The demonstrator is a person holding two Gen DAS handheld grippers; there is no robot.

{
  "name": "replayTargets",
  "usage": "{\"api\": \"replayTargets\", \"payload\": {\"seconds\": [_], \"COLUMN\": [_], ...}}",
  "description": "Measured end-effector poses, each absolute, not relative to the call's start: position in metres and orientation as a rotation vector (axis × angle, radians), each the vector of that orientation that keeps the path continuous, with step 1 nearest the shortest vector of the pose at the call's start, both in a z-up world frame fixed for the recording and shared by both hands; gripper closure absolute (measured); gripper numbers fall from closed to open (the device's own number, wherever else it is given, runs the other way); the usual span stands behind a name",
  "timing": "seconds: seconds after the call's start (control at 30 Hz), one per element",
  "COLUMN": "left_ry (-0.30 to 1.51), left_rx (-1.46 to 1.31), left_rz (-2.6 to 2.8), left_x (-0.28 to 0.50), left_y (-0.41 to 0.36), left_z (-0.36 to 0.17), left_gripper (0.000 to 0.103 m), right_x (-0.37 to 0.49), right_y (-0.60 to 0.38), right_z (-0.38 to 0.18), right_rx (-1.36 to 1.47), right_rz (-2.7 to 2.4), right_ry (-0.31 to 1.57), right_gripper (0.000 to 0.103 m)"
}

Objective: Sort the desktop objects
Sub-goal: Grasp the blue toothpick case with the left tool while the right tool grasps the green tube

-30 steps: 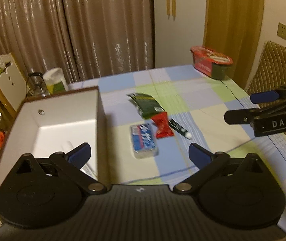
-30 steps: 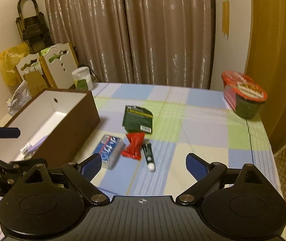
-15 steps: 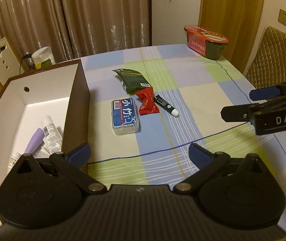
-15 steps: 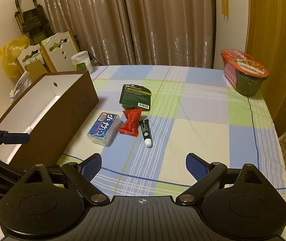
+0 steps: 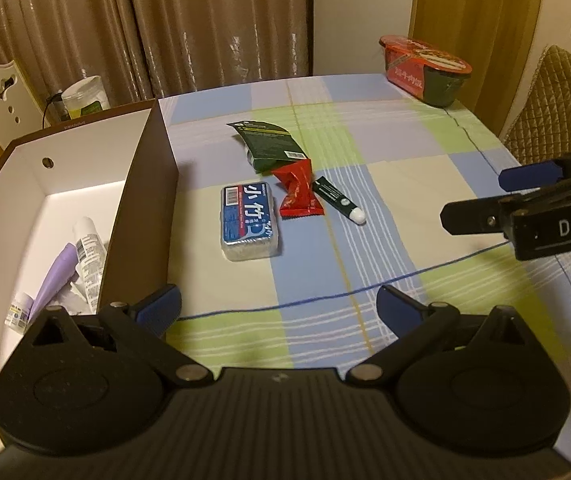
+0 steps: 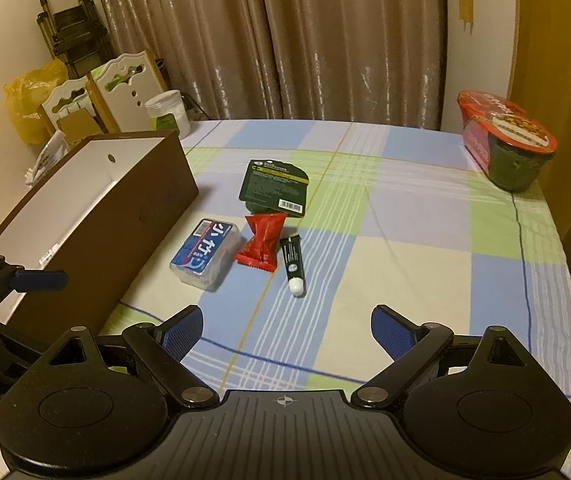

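Both grippers hang wide open and empty: left gripper (image 5: 278,306) beside the box (image 5: 143,184), right gripper (image 6: 286,330) over the desk (image 6: 405,264). Tubes (image 5: 85,240) already lie boxed; the tissue pack (image 6: 205,254), red sachet (image 6: 263,242), dark tube (image 6: 292,264) and green packet (image 6: 275,186) wait (four left!). Since a second ago, the left has pulled back and tipped down, baring the box floor.

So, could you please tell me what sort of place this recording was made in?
Most likely a room in a home: a table under a checked tablecloth, floor-length curtains behind it, and a padded chair alongside. An instant noodle bowl also suggests a home.
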State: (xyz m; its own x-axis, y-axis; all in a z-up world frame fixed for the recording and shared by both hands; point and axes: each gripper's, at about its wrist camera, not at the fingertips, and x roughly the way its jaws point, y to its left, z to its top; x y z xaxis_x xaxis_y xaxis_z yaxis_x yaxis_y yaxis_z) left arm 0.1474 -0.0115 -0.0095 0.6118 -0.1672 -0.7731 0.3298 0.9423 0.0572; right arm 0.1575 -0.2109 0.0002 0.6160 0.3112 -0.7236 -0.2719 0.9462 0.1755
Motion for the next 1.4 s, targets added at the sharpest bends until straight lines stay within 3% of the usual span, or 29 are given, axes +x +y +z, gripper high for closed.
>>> {"api": "replayTargets", "payload": {"seconds": [0.4, 0.43, 0.47, 0.7, 0.73, 0.77, 1.13, 1.23, 1.4], "left_ry": [0.844, 0.844, 0.844, 0.851, 0.853, 0.856, 0.900, 0.918, 0.951], "left_rx": [0.248, 0.255, 0.263, 0.300, 0.305, 0.310, 0.292, 0.307, 0.332], "left_rz": [-0.236, -0.232, -0.232, -0.210, -0.205, -0.201, -0.134, -0.136, -0.143], "left_x": [0.189, 0.193, 0.196, 0.222, 0.226, 0.230, 0.265, 0.270, 0.275], "left_y": [-0.024, -0.027, -0.029, -0.044, -0.045, -0.047, -0.048, -0.050, -0.055], "left_z": [-0.031, -0.033, -0.035, -0.057, -0.060, -0.063, -0.094, -0.098, -0.106], "left_gripper": [0.007, 0.007, 0.007, 0.009, 0.010, 0.012, 0.022, 0.032, 0.036], "right_x": [0.209, 0.214, 0.220, 0.250, 0.253, 0.257, 0.273, 0.276, 0.281], "right_y": [-0.206, -0.206, -0.206, -0.206, -0.206, -0.207, -0.212, -0.210, -0.203], "right_z": [-0.018, -0.021, -0.024, -0.046, -0.049, -0.052, -0.073, -0.078, -0.082], "right_rx": [0.012, 0.004, -0.002, -0.013, -0.015, -0.013, -0.005, -0.007, -0.022], "right_rz": [0.365, 0.370, 0.378, 0.402, 0.406, 0.408, 0.430, 0.441, 0.461], "right_ry": [0.835, 0.836, 0.843, 0.886, 0.891, 0.897, 0.935, 0.946, 0.951], "right_gripper": [0.010, 0.016, 0.032, 0.039, 0.050, 0.054, 0.054, 0.054, 0.054]}}
